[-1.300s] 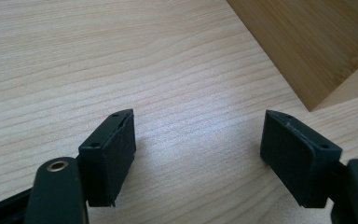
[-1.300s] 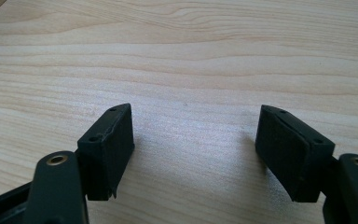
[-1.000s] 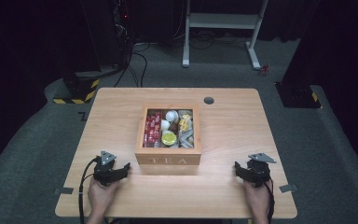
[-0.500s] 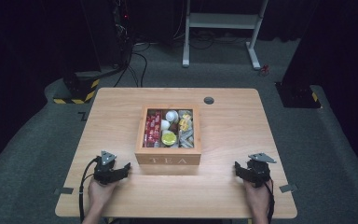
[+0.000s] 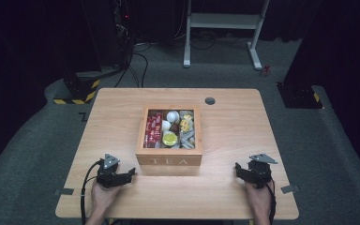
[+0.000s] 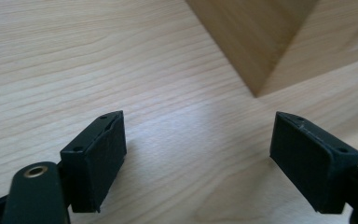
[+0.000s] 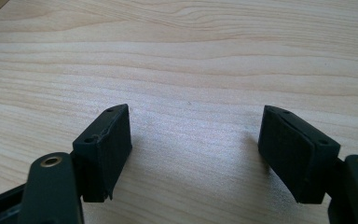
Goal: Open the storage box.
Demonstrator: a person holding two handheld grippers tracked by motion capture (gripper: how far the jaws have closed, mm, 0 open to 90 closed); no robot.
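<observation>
A wooden tea box (image 5: 169, 140) is seen at the centre of the high view on the table (image 5: 122, 101), with packets and small round items packed tightly inside. The left gripper (image 5: 122, 175) is held at the lower left and the right gripper (image 5: 243, 172) at the lower right, both with jaws spread wide and nothing between them. Since the box lies between the two and apart from each, it could be nudged or its crowded contents jammed if a reach were made at a poor angle.
</observation>
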